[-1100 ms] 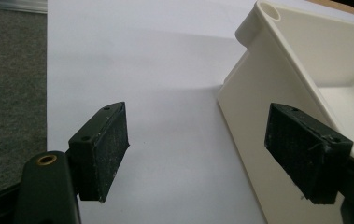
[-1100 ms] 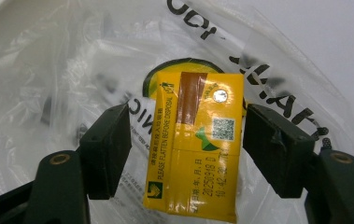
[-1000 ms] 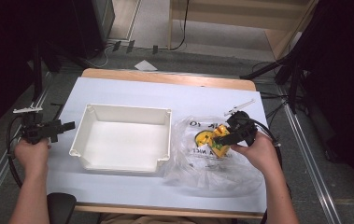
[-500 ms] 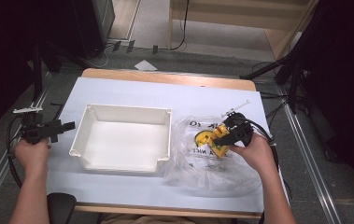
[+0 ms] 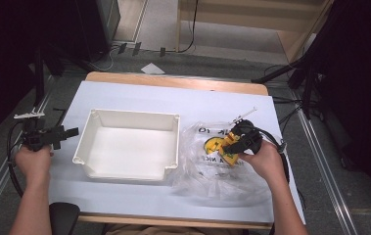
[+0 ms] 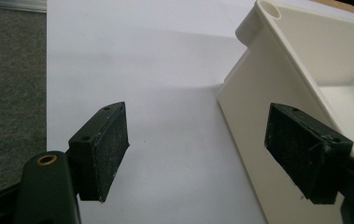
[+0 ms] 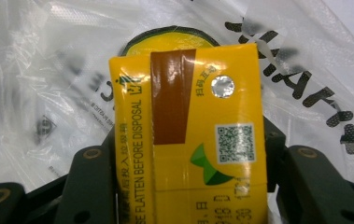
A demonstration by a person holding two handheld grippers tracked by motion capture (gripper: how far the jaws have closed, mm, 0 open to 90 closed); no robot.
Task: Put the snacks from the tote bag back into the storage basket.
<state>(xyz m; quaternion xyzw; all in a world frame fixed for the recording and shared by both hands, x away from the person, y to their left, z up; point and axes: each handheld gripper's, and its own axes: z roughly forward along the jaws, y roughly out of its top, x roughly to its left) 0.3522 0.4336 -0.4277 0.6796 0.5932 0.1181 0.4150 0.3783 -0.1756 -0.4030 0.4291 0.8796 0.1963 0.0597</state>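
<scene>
One yellow carton (image 7: 188, 135) clamped in right gripper (image 7: 188, 186) over one plastic bag (image 5: 207, 176); left gripper (image 6: 212, 154) wide beside one white bin (image 5: 129, 147).

In the right gripper view the yellow drink carton (image 7: 188, 135) runs off the edge at 6 o'clock, hiding both pads. Black print on the plastic bag (image 7: 39, 70), toward 9 o'clock, blurs beyond reading.

The yellow carton (image 7: 186, 135) says "FLATTEN BEFORE DISPOSAL" down its side, plus a QR code; the plastic bag's (image 7: 305, 88) black lettering isn't readable.
</scene>
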